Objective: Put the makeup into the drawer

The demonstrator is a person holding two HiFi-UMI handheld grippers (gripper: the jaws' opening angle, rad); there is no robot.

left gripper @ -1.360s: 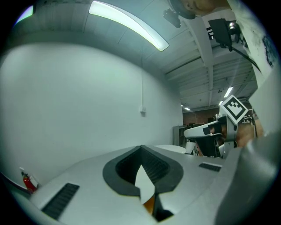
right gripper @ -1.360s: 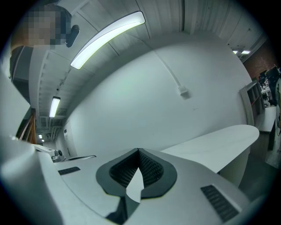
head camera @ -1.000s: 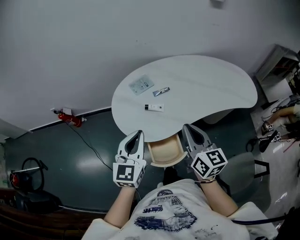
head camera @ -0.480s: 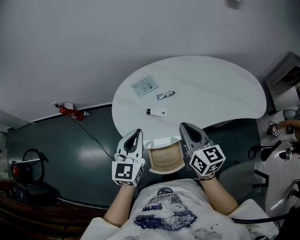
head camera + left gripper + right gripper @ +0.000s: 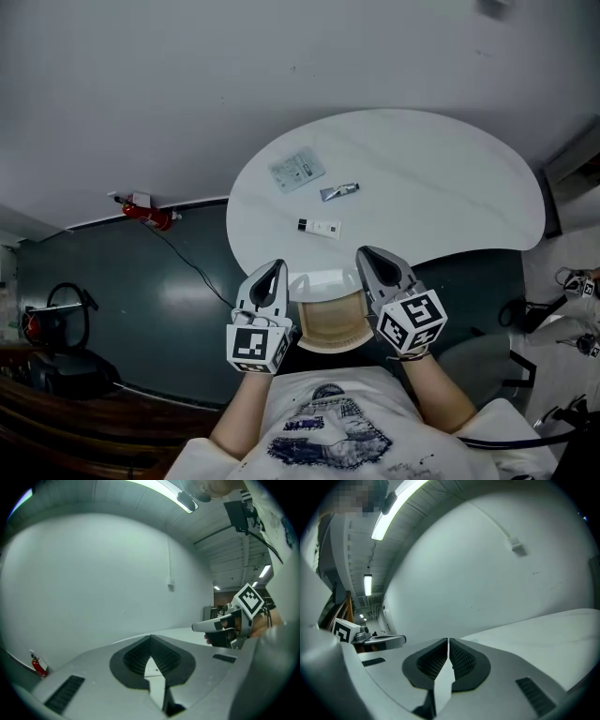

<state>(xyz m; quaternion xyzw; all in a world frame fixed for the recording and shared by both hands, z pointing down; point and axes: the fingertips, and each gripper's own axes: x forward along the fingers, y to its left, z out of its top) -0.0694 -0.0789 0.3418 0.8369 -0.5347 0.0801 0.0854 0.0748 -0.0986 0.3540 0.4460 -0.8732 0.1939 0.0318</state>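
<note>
Left tongs (image 5: 274, 269) and right tongs (image 5: 368, 254) shifted slightly left | both closed, empty | makeup tube (image 5: 320, 227) beyond them, apart

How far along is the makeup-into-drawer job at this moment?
Done: the drawer is pulled open, and it looks empty. In hand: nothing; the left gripper and right gripper are shut and empty, flanking the drawer. Left: all three items lie on the table: the flat packet, the small silver tube and the white tube with a black cap. None is picked up yet.
</note>
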